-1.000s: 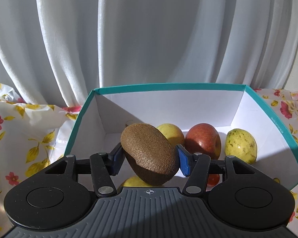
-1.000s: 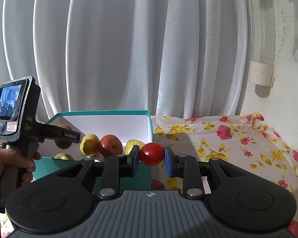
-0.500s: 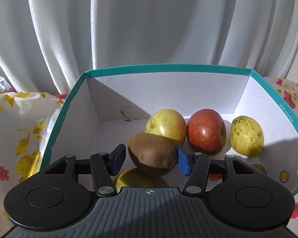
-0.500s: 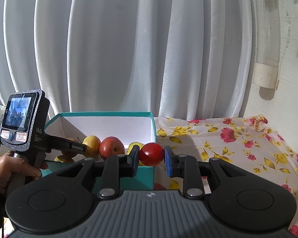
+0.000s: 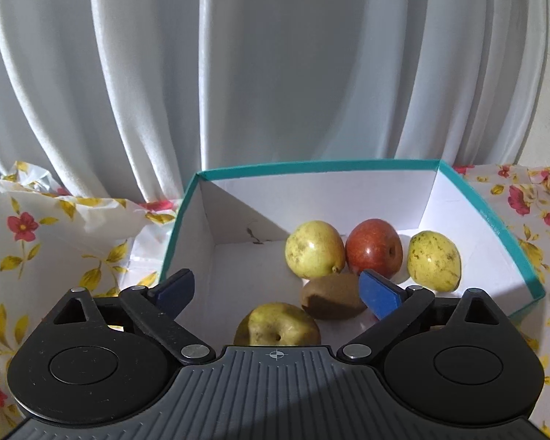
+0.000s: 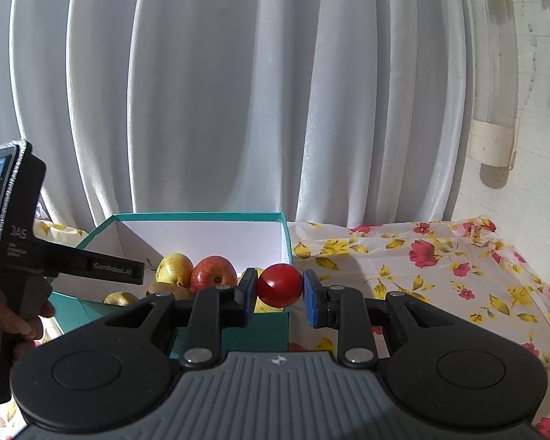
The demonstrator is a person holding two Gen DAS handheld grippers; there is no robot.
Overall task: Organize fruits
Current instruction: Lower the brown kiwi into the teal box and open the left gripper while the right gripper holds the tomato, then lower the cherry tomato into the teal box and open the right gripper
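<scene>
A teal box (image 5: 311, 167) with a white inside holds a brown kiwi (image 5: 330, 299), a red apple (image 5: 374, 247) and three yellow-green fruits (image 5: 313, 247). My left gripper (image 5: 277, 291) is open and empty above the box's near side; the kiwi lies on the box floor beside the right pad. My right gripper (image 6: 279, 291) is shut on a red tomato (image 6: 279, 285), held in the air at the box's (image 6: 201, 217) near right corner. The left gripper's body (image 6: 73, 262) shows at the left of the right wrist view.
A flowered tablecloth (image 6: 440, 267) covers the table to the right of the box and also to its left (image 5: 55, 242). A white curtain (image 6: 238, 91) hangs behind. A clear tube dispenser (image 6: 495, 73) is fixed to the wall at the right.
My left gripper opened and let the kiwi go; it now lies in the box among the other fruit. The left gripper drew back and up. The right gripper still holds the tomato.
</scene>
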